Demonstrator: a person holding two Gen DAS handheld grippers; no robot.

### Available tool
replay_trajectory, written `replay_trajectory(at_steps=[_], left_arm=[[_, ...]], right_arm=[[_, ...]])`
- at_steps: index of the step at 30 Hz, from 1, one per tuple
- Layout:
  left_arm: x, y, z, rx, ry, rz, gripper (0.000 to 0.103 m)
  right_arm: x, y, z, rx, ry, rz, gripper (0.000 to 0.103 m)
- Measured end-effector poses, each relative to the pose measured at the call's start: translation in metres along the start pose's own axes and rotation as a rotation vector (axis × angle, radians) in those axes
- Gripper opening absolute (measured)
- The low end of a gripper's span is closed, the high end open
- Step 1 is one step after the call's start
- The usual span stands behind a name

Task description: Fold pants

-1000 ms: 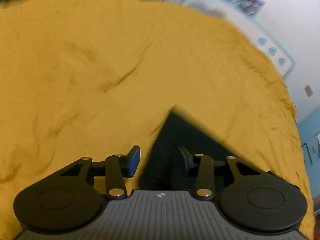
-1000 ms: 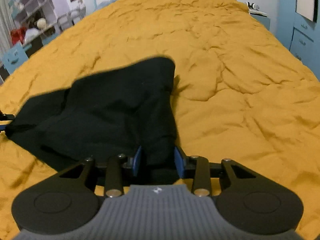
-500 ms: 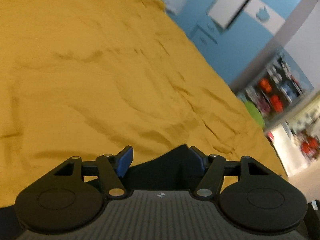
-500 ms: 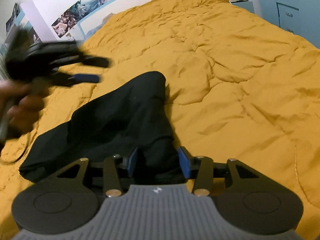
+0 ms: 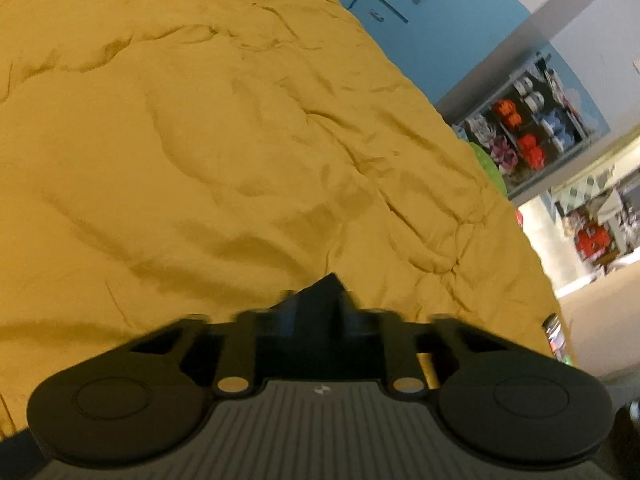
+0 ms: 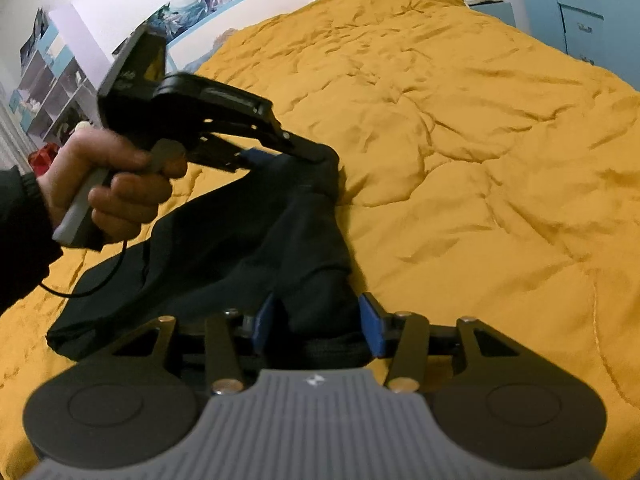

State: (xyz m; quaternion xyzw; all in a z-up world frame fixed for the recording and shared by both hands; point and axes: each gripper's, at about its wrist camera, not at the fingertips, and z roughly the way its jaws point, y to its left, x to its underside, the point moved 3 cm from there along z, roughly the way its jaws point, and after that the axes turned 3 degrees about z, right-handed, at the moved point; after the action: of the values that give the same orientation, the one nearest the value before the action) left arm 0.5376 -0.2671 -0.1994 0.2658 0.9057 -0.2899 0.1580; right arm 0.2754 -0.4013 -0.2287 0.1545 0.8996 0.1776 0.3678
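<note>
Shelf unit (image 5: 532, 128) past the bed's far corner in the left wrist view: cubbies hold orange, blue, pink and white bundles, too small to identify. White shelves (image 6: 48, 92) by the wall in the right wrist view, contents blurred. Blue drawers (image 6: 580, 12) by the bed.

Black pants (image 6: 240, 240) lie bunched on a wrinkled yellow duvet (image 6: 460, 140), which covers the whole bed. Wall behind has posters and a row of white apple shapes on a blue band.

Left gripper (image 6: 316, 154), held by a hand (image 6: 112, 188) in a dark sleeve, has just been closing; its jaws are pinched on the pants' far tip. In its own view a black fabric point sticks up between the nearly shut, blurred fingers (image 5: 288, 312).

Right gripper (image 6: 318, 320) is at the pants' near end, with a thick fold between the blue pads (image 6: 370, 326); they seem to press it on both sides.
</note>
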Motion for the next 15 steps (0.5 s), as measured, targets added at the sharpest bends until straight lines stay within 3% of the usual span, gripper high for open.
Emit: replay_trajectory(at_steps=[3,15], left_arm=[[0.0017,-0.0035,-0.0029,0.0,-0.005,0.013,0.008],[-0.0032,0.0004,-0.0033,0.0,-0.005,-0.059,0.007]], right_arm=[[0.0024,0.0052,0.0007,0.02,-0.002,-0.03,0.033],[0.0032,0.007,0.004,0.046,-0.013,-0.045,0.03]])
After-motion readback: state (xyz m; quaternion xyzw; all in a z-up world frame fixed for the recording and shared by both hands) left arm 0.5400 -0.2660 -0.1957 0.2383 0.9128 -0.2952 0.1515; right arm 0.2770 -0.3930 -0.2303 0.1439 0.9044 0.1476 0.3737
